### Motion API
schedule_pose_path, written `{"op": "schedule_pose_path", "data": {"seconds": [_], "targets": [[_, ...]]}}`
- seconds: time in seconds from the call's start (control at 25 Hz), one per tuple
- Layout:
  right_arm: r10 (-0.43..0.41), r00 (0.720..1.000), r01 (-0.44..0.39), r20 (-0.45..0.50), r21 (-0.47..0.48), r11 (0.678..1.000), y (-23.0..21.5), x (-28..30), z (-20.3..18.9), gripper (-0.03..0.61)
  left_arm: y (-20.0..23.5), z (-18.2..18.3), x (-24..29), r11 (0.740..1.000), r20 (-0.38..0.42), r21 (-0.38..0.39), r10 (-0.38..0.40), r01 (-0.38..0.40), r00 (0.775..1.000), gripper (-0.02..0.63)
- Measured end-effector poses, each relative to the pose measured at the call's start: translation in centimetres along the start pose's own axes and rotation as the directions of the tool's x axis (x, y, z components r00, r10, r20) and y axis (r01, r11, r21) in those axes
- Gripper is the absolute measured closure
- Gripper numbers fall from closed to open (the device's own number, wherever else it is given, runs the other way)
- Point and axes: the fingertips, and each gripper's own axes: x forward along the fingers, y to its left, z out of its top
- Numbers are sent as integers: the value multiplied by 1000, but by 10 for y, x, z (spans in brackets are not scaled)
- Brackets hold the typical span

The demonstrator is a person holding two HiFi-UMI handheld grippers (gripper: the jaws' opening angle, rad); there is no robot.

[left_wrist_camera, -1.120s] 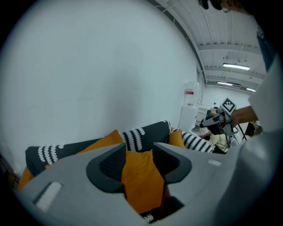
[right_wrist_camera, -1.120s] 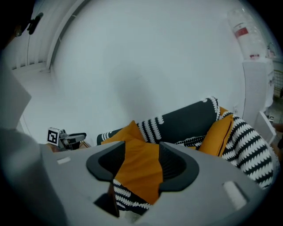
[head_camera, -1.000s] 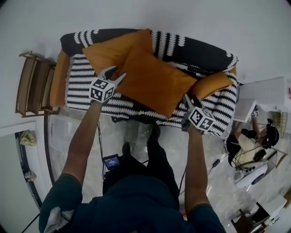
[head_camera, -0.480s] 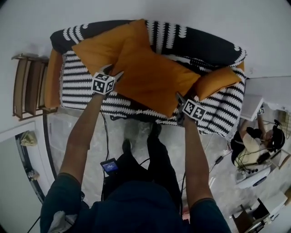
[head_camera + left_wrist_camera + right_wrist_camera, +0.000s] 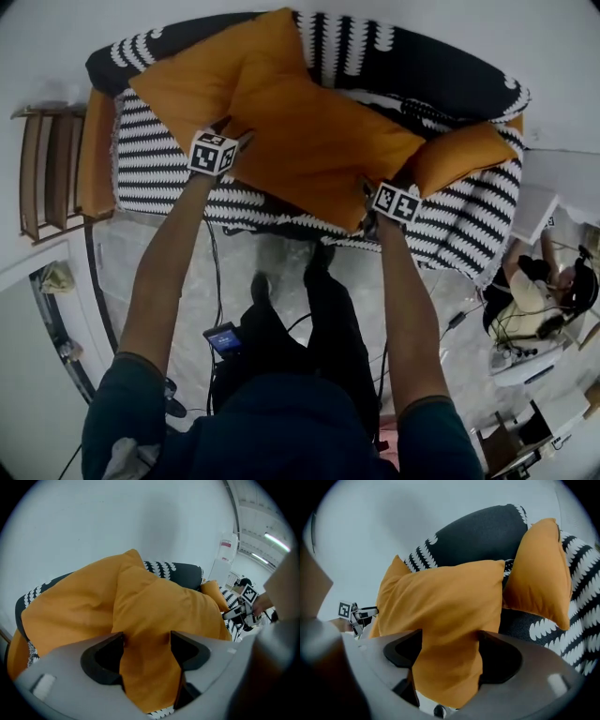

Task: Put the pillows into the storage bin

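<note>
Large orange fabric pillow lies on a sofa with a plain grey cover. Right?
Not quite. The large orange fabric pillow is there, but the sofa cover under it is a black-and-white pattern, not plain grey. The head view shows it clearly.

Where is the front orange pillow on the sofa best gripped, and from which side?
Grip the front pillow by the two corners of its near edge, coming from the front of the sofa. It leans on the back pillow, so those corners likely stick out free.
</note>
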Motion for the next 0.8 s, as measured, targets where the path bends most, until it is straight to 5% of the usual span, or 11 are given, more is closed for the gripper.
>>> {"op": "schedule_pose_path", "data": {"seconds": [0.32, 0.56, 0.8], "targets": [[-33, 999, 32, -10, -65, 997, -8, 30, 0, 227, -1, -3, 14, 999, 52, -25, 39, -37, 998, 356], [-48, 999, 47, -24, -49, 998, -5, 20, 7, 513, -6, 2, 2, 995, 88, -90, 53, -45, 995, 541], [-20, 995, 22, 94, -26, 999, 18, -15, 13, 558, -11, 11, -35, 994, 158, -96, 72, -57, 985, 601]]}}
